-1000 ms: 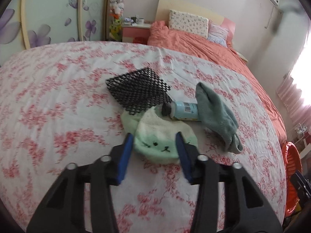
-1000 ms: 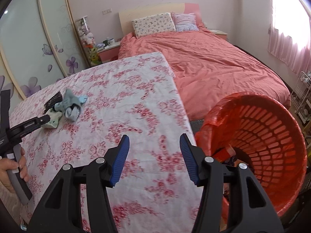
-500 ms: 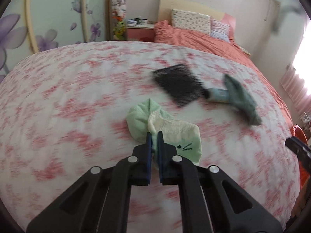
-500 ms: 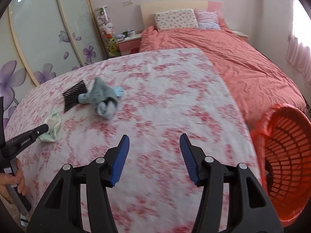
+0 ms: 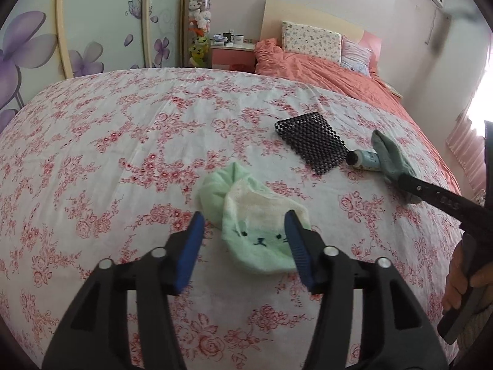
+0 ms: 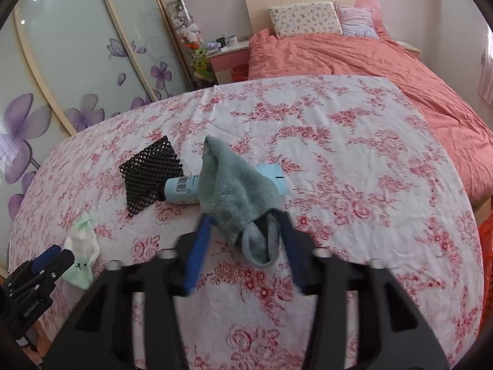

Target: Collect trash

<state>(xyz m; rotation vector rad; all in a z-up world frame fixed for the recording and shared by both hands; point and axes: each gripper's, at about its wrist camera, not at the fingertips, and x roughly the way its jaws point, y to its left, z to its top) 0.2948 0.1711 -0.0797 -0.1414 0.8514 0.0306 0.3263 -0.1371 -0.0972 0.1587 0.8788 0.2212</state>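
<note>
A pale green sock with a cat face (image 5: 258, 219) lies on the floral cloth, its toe end between the open jaws of my left gripper (image 5: 245, 231). My right gripper (image 6: 245, 234) is open around the lower end of a grey-green sock (image 6: 237, 197), which drapes over a light blue tube (image 6: 181, 188). A black mesh pad (image 6: 149, 174) lies beside the tube's cap. In the left wrist view the mesh pad (image 5: 311, 141), the tube (image 5: 363, 158) and the grey-green sock (image 5: 391, 154) lie to the right, with the right gripper's finger (image 5: 431, 194) at the sock.
The floral-covered surface (image 6: 354, 160) fills the foreground. A bed with an orange duvet (image 6: 354, 55) and pillows stands behind it. An orange basket edge (image 6: 486, 246) shows at the far right. A sliding wardrobe with purple flowers (image 5: 46, 46) is on the left.
My left gripper was shut on the green sock and has opened; the sock lies on the cloth. My right gripper moved left from the basket to the grey-green sock.
</note>
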